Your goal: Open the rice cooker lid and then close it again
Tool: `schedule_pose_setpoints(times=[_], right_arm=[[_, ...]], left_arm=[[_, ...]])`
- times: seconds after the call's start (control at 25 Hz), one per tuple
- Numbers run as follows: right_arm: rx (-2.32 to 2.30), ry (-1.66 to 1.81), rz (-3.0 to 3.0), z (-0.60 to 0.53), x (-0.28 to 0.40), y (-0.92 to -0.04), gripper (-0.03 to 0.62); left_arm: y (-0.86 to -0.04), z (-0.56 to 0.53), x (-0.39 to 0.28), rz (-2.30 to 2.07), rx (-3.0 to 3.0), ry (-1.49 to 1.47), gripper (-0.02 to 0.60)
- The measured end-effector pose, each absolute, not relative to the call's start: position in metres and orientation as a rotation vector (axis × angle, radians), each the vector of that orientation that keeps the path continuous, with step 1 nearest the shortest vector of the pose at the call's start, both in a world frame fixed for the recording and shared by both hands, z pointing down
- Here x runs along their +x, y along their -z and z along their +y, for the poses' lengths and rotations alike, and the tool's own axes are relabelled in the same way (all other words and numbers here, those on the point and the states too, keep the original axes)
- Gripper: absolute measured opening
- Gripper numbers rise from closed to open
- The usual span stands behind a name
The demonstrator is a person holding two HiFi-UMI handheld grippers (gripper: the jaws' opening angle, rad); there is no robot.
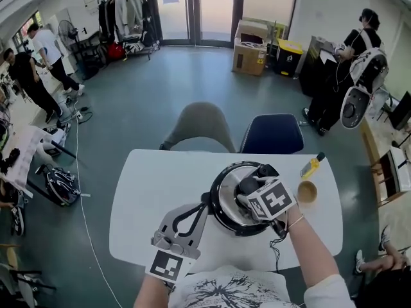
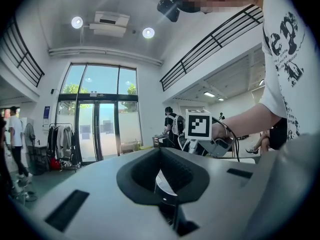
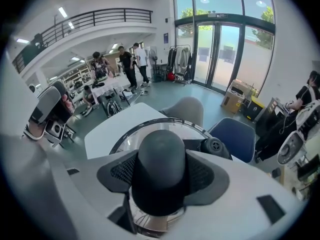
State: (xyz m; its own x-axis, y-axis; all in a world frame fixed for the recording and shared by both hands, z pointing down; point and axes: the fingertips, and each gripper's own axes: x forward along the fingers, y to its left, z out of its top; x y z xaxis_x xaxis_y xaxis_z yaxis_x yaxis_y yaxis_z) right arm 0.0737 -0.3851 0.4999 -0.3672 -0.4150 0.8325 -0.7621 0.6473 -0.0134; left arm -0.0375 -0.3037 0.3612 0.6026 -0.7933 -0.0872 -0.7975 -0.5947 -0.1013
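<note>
My left gripper (image 1: 204, 204) clamps side handle (image 2: 165, 185), steadying. Right gripper (image 1: 248, 188) pinches knob (image 3: 161, 154): stiff, smooth, best hold on rigid, weighty-looking lid (image 1: 225, 194).

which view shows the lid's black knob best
The right gripper view: the knob fills its centre, clamped between the right gripper's fingers above the shiny lid. The head view shows only a dark glimpse beside the marker cube. The left gripper view shows none of it.
</note>
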Motion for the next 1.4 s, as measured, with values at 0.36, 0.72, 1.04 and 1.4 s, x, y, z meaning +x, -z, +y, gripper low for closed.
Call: schedule_pose_setpoints(times=[0.36,0.72,1.04,1.4], right_arm=[[0.914,-0.545,-1.989,-0.393,0.074,-0.509,0.301],[0.981,-0.558,-2.012,-0.389,0.083,-0.508,0.310],[1.049,-0.449,-2.076,-0.382,0.100,-0.482,0.348],[1.151,-0.223,-2.341,-0.337,0.099,-0.412,0.176]], left_arm=[[-0.371,-0.318,-0.034,1.307,-2.729,-0.048,0.014],[-0.368,-0.305,-0.022,1.259,-2.736,-0.036,0.014],[-0.357,-0.284,-0.005,1.307,-2.702,-0.002,0.014],[-0.345,-0.246,0.003,1.372,-2.669,-0.011,0.014]])
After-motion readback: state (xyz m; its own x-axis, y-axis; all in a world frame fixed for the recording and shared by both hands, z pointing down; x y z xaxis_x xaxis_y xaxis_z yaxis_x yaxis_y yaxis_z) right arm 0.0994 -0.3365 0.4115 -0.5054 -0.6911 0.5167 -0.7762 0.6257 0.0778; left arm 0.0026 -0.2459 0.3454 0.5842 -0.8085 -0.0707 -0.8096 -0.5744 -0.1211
